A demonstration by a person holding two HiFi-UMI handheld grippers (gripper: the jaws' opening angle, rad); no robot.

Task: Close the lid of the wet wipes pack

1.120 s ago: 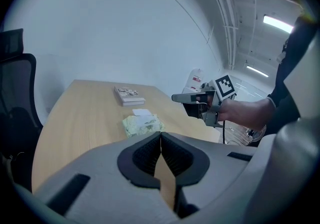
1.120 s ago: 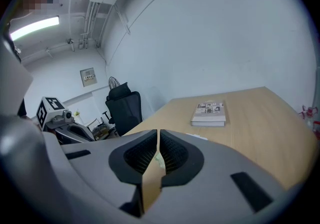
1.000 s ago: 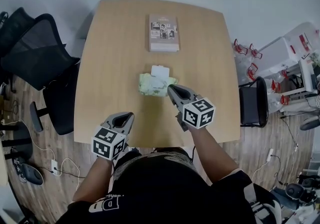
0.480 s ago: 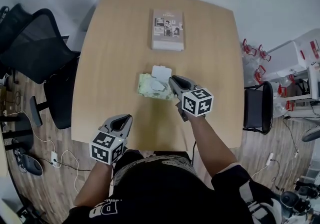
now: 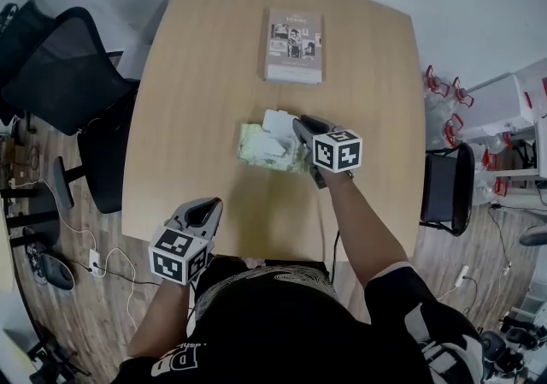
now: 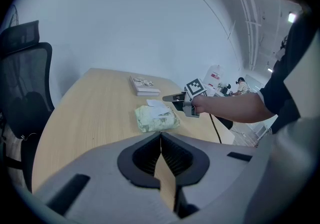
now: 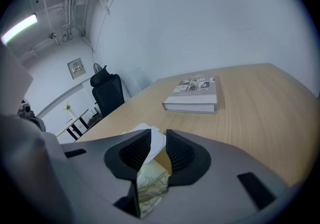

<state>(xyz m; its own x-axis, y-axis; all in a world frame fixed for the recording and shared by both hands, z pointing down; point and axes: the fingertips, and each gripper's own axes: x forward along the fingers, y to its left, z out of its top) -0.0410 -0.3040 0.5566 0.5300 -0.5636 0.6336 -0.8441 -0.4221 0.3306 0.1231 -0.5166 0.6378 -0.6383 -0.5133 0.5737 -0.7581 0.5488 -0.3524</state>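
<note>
On the pale wooden worktop [image 5: 197,74] lies the soft green wet wipes pack [image 5: 267,150], about mid-way across, with its white flip lid [image 5: 278,122] standing up open at the far edge. The right claw [image 5: 299,126] comes in low from the pack's right side, tips at the raised lid. Its jaws have just been opening and stand apart; in the right gripper view the lid [image 7: 156,144] shows in the gap between them, with the pads not pressing on it. The left claw [image 5: 209,206] hangs over the near edge of the worktop, well apart from the pack, jaws together on nothing. A grey paperback book [image 5: 294,45] lies flat farther back. A black mesh office chair [image 5: 64,74] stands off the worktop's left side.
</note>
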